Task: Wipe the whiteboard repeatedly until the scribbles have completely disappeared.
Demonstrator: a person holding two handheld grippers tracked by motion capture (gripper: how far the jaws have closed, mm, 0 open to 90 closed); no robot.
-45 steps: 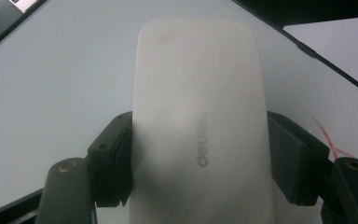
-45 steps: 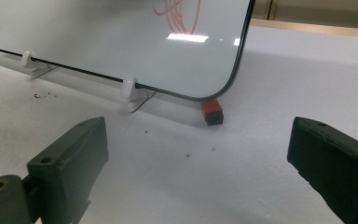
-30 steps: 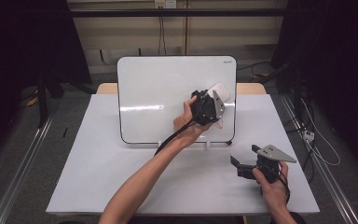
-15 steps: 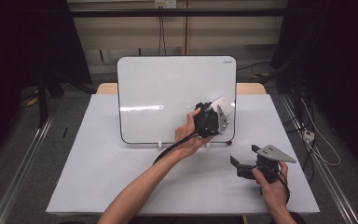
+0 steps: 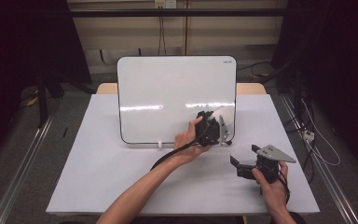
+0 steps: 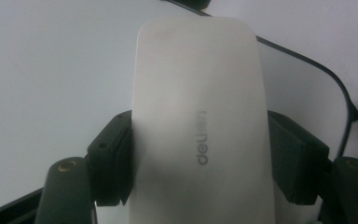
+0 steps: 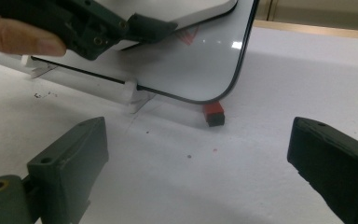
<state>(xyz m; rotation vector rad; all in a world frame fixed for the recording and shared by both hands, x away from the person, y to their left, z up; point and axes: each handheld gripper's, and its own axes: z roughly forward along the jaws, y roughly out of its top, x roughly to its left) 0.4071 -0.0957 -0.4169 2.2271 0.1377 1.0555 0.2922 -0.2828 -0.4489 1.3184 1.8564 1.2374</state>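
Observation:
A white whiteboard (image 5: 168, 93) with a dark rim stands upright on small white feet at the back of the table. My left gripper (image 5: 213, 129) is shut on a white eraser (image 6: 196, 116), its black pads (image 6: 114, 158) pressing on both long sides. The eraser (image 5: 225, 113) is held flat against the board's lower right corner. Faint red marks (image 7: 189, 35) show on the board just beside it. My right gripper (image 5: 244, 157) rests low over the table at the right, jaws open and nothing between them (image 7: 200, 158).
The white table (image 5: 98, 177) carries the board. A small red and black block (image 7: 213, 113) lies on the table under the board's right corner. A white foot (image 7: 135, 93) props the board's lower edge. Dark curtains and cables surround the table.
My left gripper has slid the eraser down the board's right side toward its lower corner. The right gripper has stayed where it was.

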